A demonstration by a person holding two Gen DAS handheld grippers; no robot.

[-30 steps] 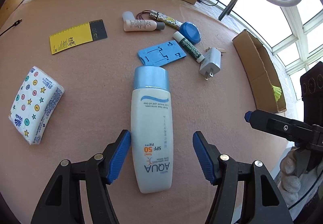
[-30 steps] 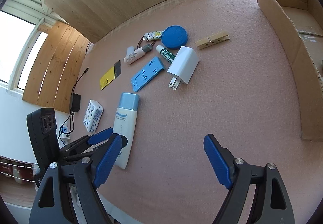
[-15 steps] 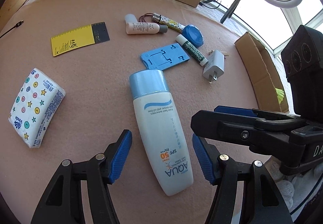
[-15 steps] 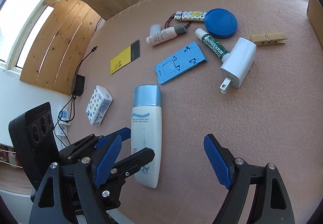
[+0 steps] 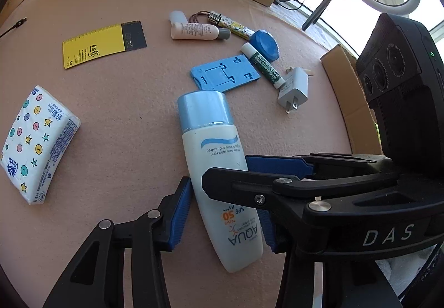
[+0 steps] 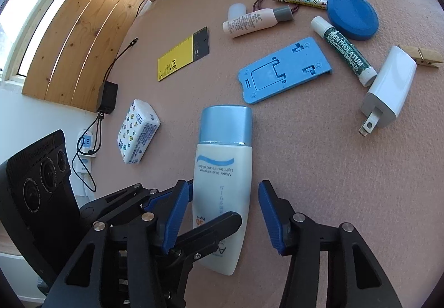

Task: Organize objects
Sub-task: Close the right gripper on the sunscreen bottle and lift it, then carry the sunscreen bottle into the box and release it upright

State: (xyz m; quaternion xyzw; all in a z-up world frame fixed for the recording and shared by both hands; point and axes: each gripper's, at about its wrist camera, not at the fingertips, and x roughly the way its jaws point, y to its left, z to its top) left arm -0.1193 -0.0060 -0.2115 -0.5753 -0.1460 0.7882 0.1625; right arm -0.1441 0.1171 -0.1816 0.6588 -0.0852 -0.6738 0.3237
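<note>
A white sunscreen bottle (image 5: 211, 147) with a light-blue cap lies flat on the pink felt table (image 5: 116, 119), cap pointing away. My left gripper (image 5: 226, 213) straddles its lower end. The jaws are closing, and the blue pads (image 5: 180, 211) touch both sides of the slightly skewed bottle. My right gripper (image 6: 223, 191) straddles the same bottle (image 6: 222, 152) a little higher up. Its jaws are closing too, with a small gap left on each side. In the left wrist view the right gripper (image 5: 226, 170) reaches in from the right across the bottle and hides part of my right pad.
Beyond the bottle lie a blue phone stand (image 5: 224, 76), a lip balm (image 5: 263, 63), a white charger (image 5: 294, 88), a blue lid (image 5: 265, 41), a small lotion tube (image 5: 197, 30) and a lighter (image 5: 233, 25). Tissue pack (image 5: 36, 141) and yellow card (image 5: 102, 43) at left. Cardboard box (image 5: 349, 91) at right.
The right gripper swung in from the right over the bottle and narrowed its jaws around it. The left jaws closed in onto the bottle, whose bottom end turned to the right.
</note>
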